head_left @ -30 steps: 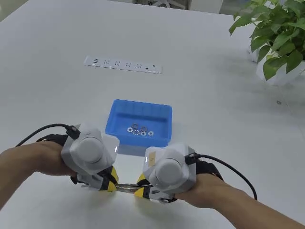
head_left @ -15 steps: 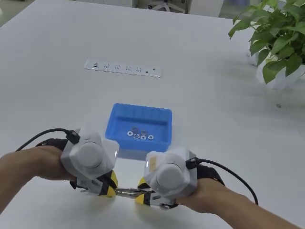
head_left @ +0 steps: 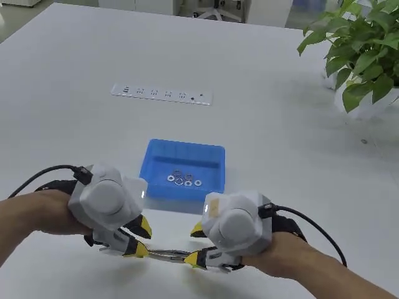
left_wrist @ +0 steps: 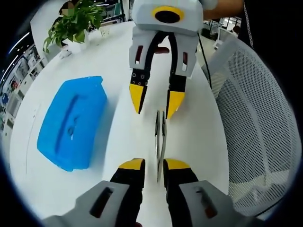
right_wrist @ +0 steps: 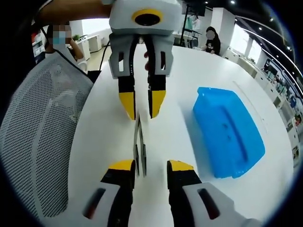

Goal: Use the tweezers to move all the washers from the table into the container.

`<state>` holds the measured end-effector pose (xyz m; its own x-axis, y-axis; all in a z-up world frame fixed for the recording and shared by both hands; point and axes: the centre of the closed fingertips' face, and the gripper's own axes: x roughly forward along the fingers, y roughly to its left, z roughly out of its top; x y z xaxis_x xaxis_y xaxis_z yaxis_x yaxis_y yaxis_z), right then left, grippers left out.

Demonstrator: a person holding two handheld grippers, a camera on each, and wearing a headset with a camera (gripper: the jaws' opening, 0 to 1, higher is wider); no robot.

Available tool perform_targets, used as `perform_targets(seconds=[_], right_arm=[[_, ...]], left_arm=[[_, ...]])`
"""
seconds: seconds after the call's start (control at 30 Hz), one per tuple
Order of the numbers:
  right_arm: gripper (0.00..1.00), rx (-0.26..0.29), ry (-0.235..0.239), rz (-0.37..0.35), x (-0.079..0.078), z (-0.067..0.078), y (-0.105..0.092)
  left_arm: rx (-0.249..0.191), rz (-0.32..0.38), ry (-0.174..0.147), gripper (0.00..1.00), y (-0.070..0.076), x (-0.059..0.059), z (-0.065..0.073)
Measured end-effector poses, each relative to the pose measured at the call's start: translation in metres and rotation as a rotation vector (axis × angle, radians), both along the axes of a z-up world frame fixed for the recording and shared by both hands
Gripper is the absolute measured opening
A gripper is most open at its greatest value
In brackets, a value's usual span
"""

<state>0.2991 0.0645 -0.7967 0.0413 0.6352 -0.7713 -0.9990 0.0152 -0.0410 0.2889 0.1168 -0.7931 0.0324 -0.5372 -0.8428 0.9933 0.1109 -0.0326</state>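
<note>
Jaws apart on both, nothing clamped: left gripper (head_left: 141,238) and right gripper (head_left: 196,243) face each other. Tweezers (head_left: 167,253) lie flat by the table's (head_left: 280,143) near edge, one end in each gap. Thin steel, light, springy, probably slippery, so I'd pinch mid-length across both legs. Washers (head_left: 184,180) sit in the blue container (head_left: 186,147) just beyond; tiny, likely to skitter. Table is smooth and white; power strip (head_left: 162,94) lies toward the far edge, plant (head_left: 358,43) at the far right corner, mesh chair (left_wrist: 251,118) off the near edge

Slim metal tweezers (head_left: 167,254) lie flat near the blue rectangular container (head_left: 187,152), on its person-facing side, and a small cluster of silvery washers (head_left: 184,180) rests inside it.
</note>
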Motion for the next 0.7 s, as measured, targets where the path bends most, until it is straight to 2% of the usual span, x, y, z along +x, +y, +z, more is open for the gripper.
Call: perform_targets(seconds=[0.13,0.3,0.37,0.43,0.47,0.53,0.6,0.7], right_arm=[[0.33,0.032,0.0,-0.06,0.012,0.011,-0.007],[0.4,0.091,-0.016,-0.147,0.029,0.032,-0.02],[0.45,0.121,-0.011,-0.18,0.033,0.04,-0.024],[0.5,0.128,-0.011,-0.192,0.035,0.044,-0.029],[0.53,0.131,-0.016,-0.199,0.036,0.046,-0.032],[0.57,0.151,-0.022,-0.226,0.04,0.053,-0.038],[0.6,0.168,-0.026,-0.251,0.042,0.059,-0.045],[0.68,0.194,-0.009,-0.288,0.041,0.065,-0.054]], left_arm=[[-0.038,0.04,0.0,0.23,0.003,0.002,0.012],[-0.098,0.11,-0.012,0.3,0.008,0.007,0.027],[-0.13,0.142,-0.028,0.32,0.011,0.011,0.037],[-0.152,0.168,-0.033,0.38,0.014,0.013,0.042],[-0.179,0.196,-0.038,0.43,0.014,0.015,0.048],[-0.19,0.223,-0.043,0.53,0.018,0.017,0.054],[-0.205,0.236,-0.062,0.56,0.02,0.017,0.061],[-0.241,0.281,-0.065,0.62,0.023,0.016,0.07]])
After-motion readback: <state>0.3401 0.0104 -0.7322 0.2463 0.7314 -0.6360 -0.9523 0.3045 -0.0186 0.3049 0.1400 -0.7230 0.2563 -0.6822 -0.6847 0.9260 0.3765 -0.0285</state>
